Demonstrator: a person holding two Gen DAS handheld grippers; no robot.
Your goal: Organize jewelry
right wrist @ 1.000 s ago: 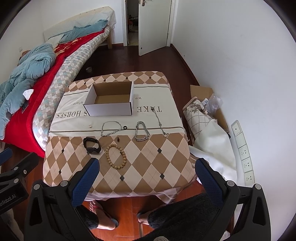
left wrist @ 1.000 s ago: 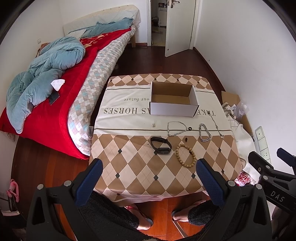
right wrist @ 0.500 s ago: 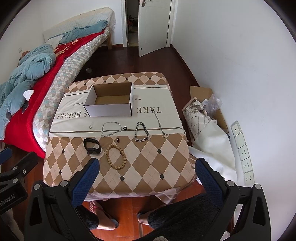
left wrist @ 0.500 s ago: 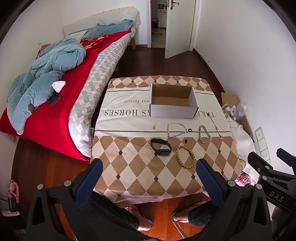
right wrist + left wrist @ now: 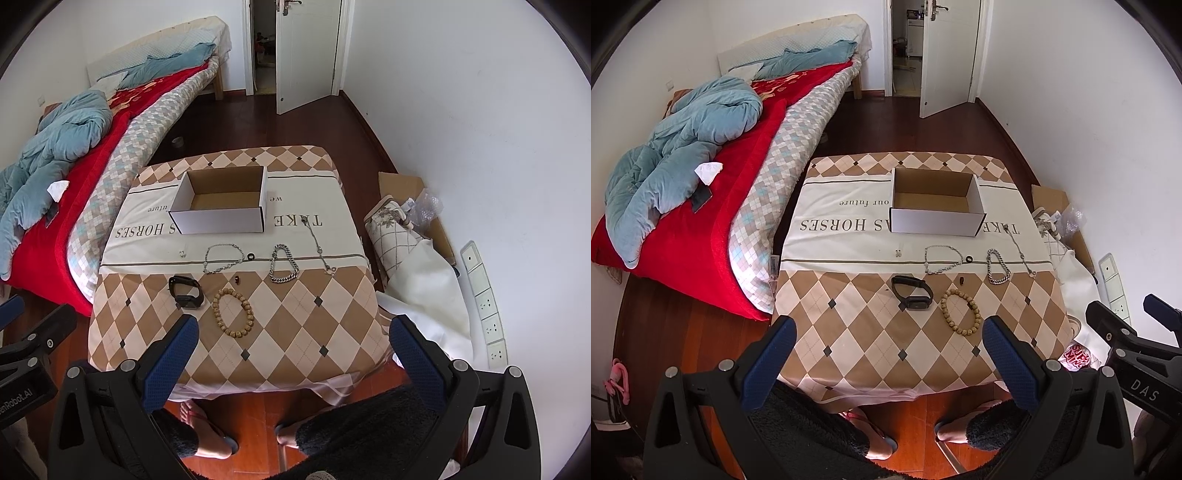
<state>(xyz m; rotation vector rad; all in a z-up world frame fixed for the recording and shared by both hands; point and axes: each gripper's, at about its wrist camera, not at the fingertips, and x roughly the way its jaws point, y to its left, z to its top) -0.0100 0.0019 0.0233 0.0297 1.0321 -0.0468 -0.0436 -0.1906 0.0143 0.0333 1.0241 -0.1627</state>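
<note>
Both grippers, left (image 5: 886,363) and right (image 5: 293,363), have black frames, silver screws and blue textured pads (image 5: 768,363). The person wears dark fleece trousers (image 5: 369,428) and sandals (image 5: 207,424).

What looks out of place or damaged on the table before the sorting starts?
Nothing looks damaged or spilled. The cardboard box is empty and upright, and the wooden bead bracelet, black watch and chains lie separately on the tablecloth.

You had bright, even daylight in both views, with soft, faint shadows. Focus was sharp at the centre. The fisheye bent the walls (image 5: 1089,110) from 1 to 4 o'clock, and black vignette filled every corner.
</note>
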